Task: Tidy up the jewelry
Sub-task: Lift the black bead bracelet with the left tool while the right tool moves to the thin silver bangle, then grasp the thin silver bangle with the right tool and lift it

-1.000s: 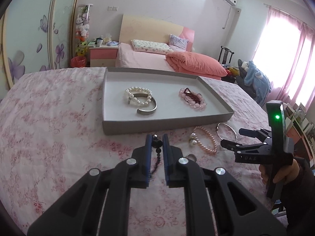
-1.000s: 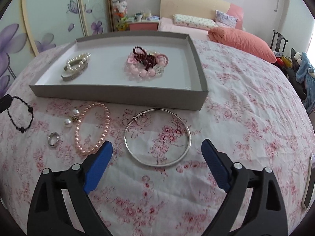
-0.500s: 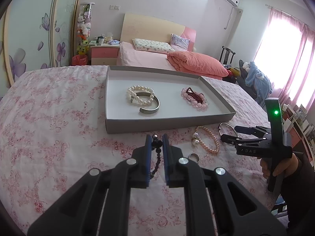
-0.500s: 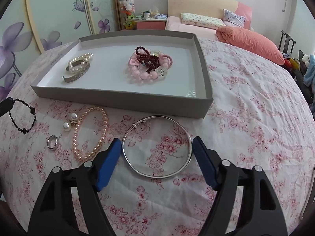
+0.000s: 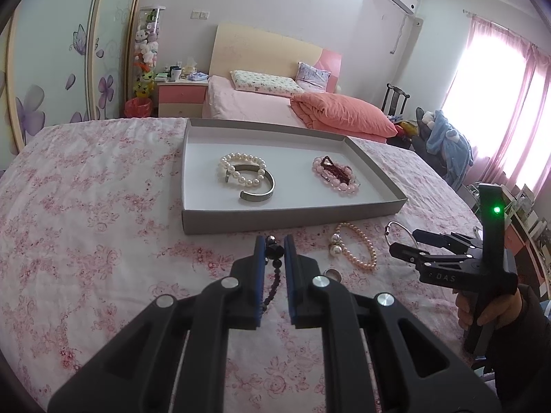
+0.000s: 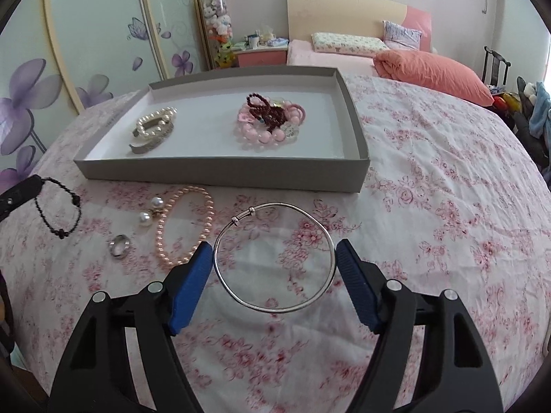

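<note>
My left gripper [image 5: 274, 245] is shut on a black bead bracelet [image 5: 273, 268], held above the floral cloth just before the grey tray [image 5: 292, 215]; the bracelet also hangs at the left of the right wrist view [image 6: 58, 211]. My right gripper [image 6: 273, 258] is open, its blue pads either side of a thin silver bangle [image 6: 273, 258] lying on the cloth. The tray [image 6: 220, 172] holds a white pearl bracelet [image 6: 155, 125], a silver cuff [image 6: 151, 143] and a pink and dark red bead pile [image 6: 272, 120].
On the cloth before the tray lie a pink pearl bracelet [image 6: 184, 227], pearl earrings [image 6: 149, 211] and a silver ring [image 6: 118, 245]. A bed with an orange quilt [image 6: 434, 74] and a nightstand [image 6: 261, 55] stand beyond the table.
My right gripper has moved forward and down and narrowed, so its pads now flank the silver bangle. My left gripper has risen slightly, still holding the black bracelet.
</note>
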The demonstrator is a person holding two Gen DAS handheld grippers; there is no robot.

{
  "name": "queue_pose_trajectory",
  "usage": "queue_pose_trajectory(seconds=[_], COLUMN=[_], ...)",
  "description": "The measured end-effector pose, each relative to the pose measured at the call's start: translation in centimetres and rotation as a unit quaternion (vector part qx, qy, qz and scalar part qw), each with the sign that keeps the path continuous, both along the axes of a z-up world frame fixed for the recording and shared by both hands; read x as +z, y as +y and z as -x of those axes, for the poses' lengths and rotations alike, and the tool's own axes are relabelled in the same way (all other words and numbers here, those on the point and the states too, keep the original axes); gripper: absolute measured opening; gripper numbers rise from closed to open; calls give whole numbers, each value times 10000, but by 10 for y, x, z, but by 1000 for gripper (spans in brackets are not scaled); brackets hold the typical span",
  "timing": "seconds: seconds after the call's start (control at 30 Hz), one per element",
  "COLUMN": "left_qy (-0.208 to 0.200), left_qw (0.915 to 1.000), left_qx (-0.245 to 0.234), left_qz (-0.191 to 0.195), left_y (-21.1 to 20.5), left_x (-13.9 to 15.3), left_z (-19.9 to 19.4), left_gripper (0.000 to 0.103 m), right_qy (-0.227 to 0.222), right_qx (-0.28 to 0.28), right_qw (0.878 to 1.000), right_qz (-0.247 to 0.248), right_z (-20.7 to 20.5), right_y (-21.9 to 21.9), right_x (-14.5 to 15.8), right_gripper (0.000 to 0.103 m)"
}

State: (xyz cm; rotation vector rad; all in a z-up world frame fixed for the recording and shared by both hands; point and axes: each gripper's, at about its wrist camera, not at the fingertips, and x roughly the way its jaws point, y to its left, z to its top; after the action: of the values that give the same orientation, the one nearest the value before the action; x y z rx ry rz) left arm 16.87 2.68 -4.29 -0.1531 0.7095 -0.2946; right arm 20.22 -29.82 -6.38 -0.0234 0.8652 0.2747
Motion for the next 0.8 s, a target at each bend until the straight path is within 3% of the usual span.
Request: queue_pose_trajectory(seconds=[0.1, 0.27, 0.47, 0.6, 0.67, 0.8], left_qy=[-6, -4, 2, 18, 20, -12], left_qw=[10000, 10000, 10000, 10000, 10000, 10000], left_qx=[-19, -36, -35, -24, -14, -7], left_qz=[9, 22, 28, 33, 40, 57], left_y=[-2, -2, -3, -3, -3, -2], left_x=[0, 1, 1, 1, 1, 3], left_z=[1, 2, 2, 1, 1, 2], left_gripper=[12, 12, 12, 12, 12, 12], right_qy=[2, 137, 285, 327, 329, 279], right_qx=[26, 44, 85, 122, 177, 172], right_qw=[10000, 9990, 9984, 9979, 9981, 9984], right_qz=[-9, 423, 474, 543, 495, 469], right_z=[4, 6, 1, -2, -3, 1], right_y=[2, 7, 8, 11, 11, 12], right_x=[2, -5, -10, -11, -11, -11], right_gripper=[73, 74, 75, 81, 74, 73])
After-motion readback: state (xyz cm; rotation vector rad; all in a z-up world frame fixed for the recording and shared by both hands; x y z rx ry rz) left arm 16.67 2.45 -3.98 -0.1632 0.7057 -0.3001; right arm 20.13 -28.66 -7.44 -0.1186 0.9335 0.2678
